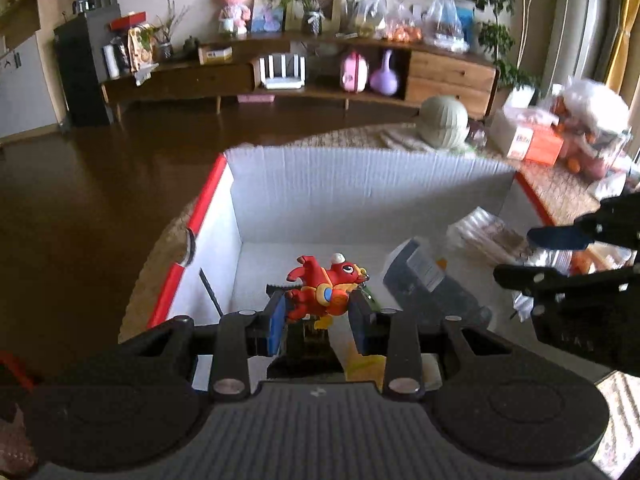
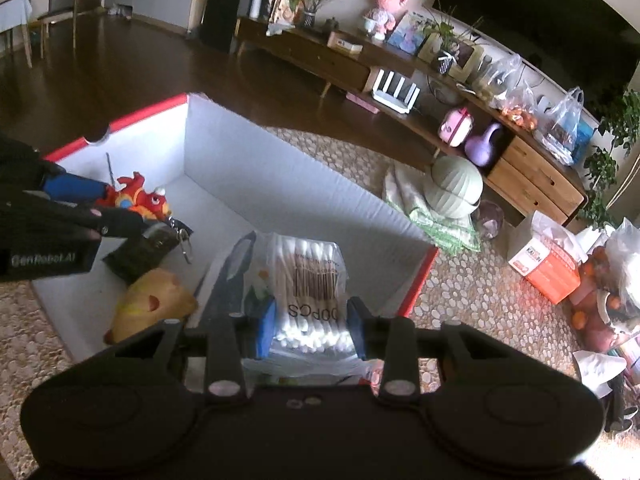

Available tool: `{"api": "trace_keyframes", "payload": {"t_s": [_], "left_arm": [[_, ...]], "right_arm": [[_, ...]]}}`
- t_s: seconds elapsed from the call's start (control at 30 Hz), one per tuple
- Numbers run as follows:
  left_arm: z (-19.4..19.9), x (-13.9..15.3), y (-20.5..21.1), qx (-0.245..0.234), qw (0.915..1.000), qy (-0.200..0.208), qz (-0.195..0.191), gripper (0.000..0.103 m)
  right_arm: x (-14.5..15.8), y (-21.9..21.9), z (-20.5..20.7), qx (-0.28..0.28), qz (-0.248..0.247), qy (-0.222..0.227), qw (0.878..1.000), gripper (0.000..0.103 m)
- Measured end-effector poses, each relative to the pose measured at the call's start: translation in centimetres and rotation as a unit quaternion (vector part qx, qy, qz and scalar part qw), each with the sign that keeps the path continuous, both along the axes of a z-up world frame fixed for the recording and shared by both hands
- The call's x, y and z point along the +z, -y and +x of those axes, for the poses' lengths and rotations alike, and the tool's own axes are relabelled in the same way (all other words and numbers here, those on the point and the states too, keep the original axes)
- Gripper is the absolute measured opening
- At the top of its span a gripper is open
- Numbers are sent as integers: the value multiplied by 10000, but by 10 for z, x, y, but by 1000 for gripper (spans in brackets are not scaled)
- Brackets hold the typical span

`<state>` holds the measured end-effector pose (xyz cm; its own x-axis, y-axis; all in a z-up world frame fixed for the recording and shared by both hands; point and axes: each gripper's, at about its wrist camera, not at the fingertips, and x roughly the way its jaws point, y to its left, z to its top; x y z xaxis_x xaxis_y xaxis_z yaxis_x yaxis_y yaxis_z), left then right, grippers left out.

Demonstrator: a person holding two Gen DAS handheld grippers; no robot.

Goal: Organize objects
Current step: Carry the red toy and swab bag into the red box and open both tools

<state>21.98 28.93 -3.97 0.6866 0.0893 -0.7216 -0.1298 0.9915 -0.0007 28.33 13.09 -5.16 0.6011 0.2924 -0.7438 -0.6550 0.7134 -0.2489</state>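
Two grippers are shown over one box (image 2: pixel 280 152). The left gripper (image 1: pixel 318 312) is clamped on a red toy (image 1: pixel 326 290), which is gripped across its body between the blue pads (image 1: pixel 277 320) and held above the box floor, presumably for release inside. The right gripper (image 2: pixel 310 326) is closed on a swab pack (image 2: pixel 310 280), seized at its near end so that the far end hangs into the box. Beneath the toy, a dark packet (image 2: pixel 144 250) and a yellow toy (image 2: pixel 150 304) lie on the box floor, evidently already sorted. The box is seen resting on a pebbled rug (image 2: pixel 480 300). Well apart on the rug, an orange carton (image 2: pixel 546 264) and bags (image 2: pixel 624 256) remain unsorted. A cabinet (image 2: pixel 532 172) lines the far wall.
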Motion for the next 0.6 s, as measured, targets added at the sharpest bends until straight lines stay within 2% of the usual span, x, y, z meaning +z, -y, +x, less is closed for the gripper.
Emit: {"api": "trace_keyframes", "payload": {"t_s": [0.37, 0.6], "left_arm": [[19, -24, 5, -92, 9981, -591, 165, 33], [22, -27, 4, -67, 9972, -728, 156, 34]], "right_arm": [[-20, -12, -2, 92, -199, -109, 9997, 39], [-18, -11, -1, 48, -147, -161, 9998, 42]]}}
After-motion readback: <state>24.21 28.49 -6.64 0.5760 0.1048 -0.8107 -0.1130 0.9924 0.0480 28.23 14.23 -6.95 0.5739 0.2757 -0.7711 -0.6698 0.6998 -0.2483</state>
